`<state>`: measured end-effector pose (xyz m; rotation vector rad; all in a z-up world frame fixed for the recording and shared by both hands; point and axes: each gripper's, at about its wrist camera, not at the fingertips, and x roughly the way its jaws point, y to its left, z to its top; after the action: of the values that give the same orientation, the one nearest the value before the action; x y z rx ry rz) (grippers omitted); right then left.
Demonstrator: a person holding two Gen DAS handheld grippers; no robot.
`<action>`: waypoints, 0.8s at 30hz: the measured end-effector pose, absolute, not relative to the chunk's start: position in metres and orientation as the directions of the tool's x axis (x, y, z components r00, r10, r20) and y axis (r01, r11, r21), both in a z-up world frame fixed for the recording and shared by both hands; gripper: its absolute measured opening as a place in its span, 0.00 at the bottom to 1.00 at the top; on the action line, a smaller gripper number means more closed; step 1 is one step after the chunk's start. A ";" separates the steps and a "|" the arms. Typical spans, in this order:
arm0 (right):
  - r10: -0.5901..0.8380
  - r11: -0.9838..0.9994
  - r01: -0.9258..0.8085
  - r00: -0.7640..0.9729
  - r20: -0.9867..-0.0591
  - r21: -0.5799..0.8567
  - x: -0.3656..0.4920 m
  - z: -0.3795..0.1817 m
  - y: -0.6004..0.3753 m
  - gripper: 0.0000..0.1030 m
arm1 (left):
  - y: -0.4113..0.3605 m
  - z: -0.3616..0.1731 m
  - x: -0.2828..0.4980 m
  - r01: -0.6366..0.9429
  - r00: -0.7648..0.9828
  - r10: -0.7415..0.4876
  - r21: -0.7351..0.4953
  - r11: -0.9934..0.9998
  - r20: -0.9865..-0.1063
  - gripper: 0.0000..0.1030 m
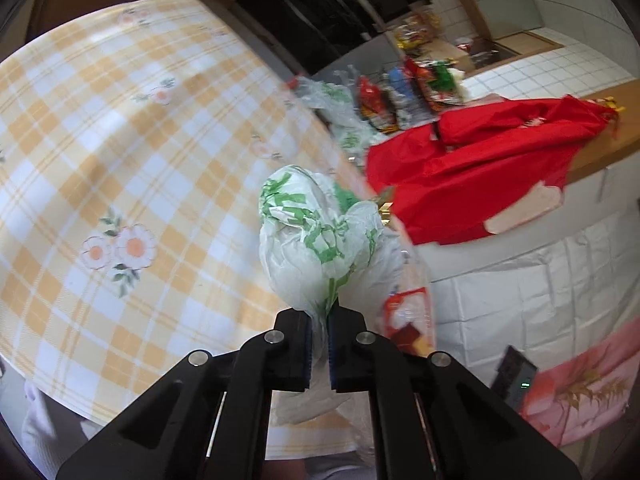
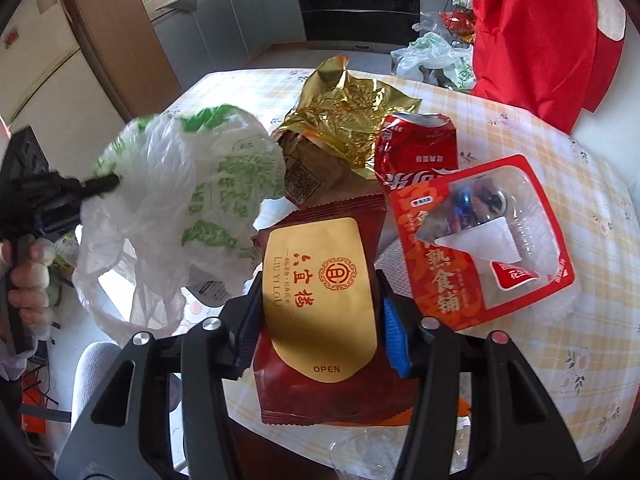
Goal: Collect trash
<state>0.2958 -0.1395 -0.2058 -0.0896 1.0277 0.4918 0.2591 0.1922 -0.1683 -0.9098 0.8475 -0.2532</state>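
My left gripper (image 1: 319,320) is shut on the gathered neck of a white plastic bag with green print (image 1: 316,236), which stands puffed up over the yellow checked tablecloth (image 1: 120,140). In the right wrist view that bag (image 2: 180,200) hangs left of the table, pinched by the left gripper (image 2: 108,182). My right gripper (image 2: 320,320) is shut on a dark red snack packet with a gold label (image 2: 320,292), held by its sides above the table's near edge. Behind it lie a gold foil wrapper (image 2: 348,120), a crushed red can (image 2: 416,148) and a red plastic food tray (image 2: 480,240).
A red garment (image 2: 532,40) hangs at the table's far right. More bags and snack packets (image 1: 400,96) crowd a rack near the dark oven (image 2: 360,0). A clear plastic cup (image 2: 360,456) sits below the table's near edge. A person's hand (image 2: 32,280) grips the left handle.
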 end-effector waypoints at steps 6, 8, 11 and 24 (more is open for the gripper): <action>0.359 0.889 -0.427 0.422 -0.832 0.167 0.294 -0.203 -0.145 0.51 | 0.183 -0.149 0.270 -0.174 0.642 -0.392 -0.623 0.763 -0.659 0.64; 0.363 0.887 -0.430 0.421 -0.831 0.169 0.291 -0.203 -0.148 0.51 | 0.189 -0.158 0.269 -0.197 0.630 -0.355 -0.584 0.787 -0.691 0.64; 0.359 0.887 -0.430 0.415 -0.836 0.167 0.291 -0.205 -0.150 0.51 | 0.197 -0.155 0.263 -0.227 0.658 -0.235 -0.485 0.844 -0.716 0.73; 0.385 0.878 -0.435 0.399 -0.832 0.198 0.293 -0.209 -0.149 0.51 | 0.115 -0.182 0.296 -0.018 0.595 -0.096 -0.132 0.991 -0.798 0.90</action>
<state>0.2934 -0.1488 -0.2095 -0.0546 1.0383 0.5194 0.2959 0.1151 -0.1822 -0.1309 0.9338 -0.0453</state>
